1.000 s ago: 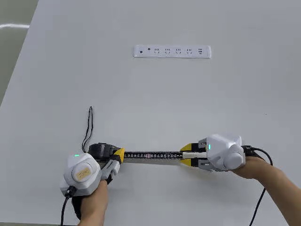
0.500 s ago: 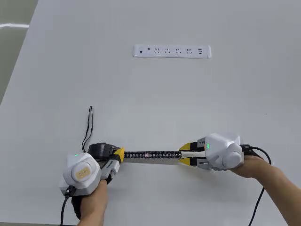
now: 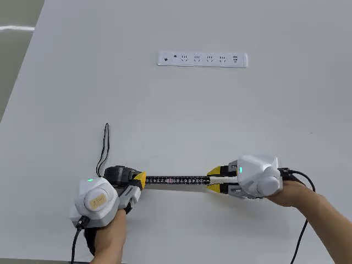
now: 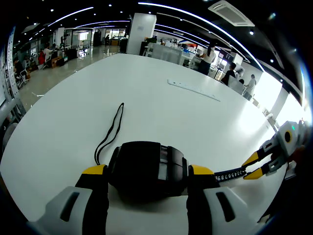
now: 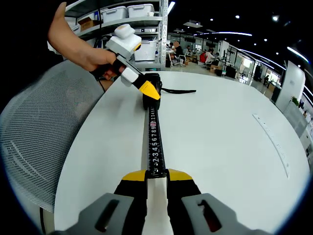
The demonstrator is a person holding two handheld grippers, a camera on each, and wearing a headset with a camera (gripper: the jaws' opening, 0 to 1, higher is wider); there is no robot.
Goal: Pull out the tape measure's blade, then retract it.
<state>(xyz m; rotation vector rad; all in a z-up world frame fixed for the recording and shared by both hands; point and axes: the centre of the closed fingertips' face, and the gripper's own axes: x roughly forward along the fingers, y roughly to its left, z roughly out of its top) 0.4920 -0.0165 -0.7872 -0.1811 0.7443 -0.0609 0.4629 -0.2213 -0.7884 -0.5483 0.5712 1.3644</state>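
A black tape measure case (image 3: 120,175) (image 4: 146,169) lies near the table's front edge, its black wrist strap (image 3: 103,148) trailing away from it. My left gripper (image 3: 135,186) (image 4: 146,172) is shut on the case, yellow tips on either side. The numbered blade (image 3: 176,180) (image 5: 155,139) runs out flat to the right. My right gripper (image 3: 213,180) (image 5: 156,174) is shut on the blade's end. In the right gripper view the case (image 5: 153,94) sits at the blade's far end with the left gripper (image 5: 146,89) on it.
A white power strip (image 3: 203,59) (image 4: 193,89) lies flat at the far middle of the white table (image 3: 176,110). A mesh chair back (image 5: 44,132) stands at the table's edge in the right gripper view. People and desks stand far off in the room.
My right gripper has moved a little to the left with the blade's end, so the drawn-out length is shorter. The left gripper and case have stayed put.
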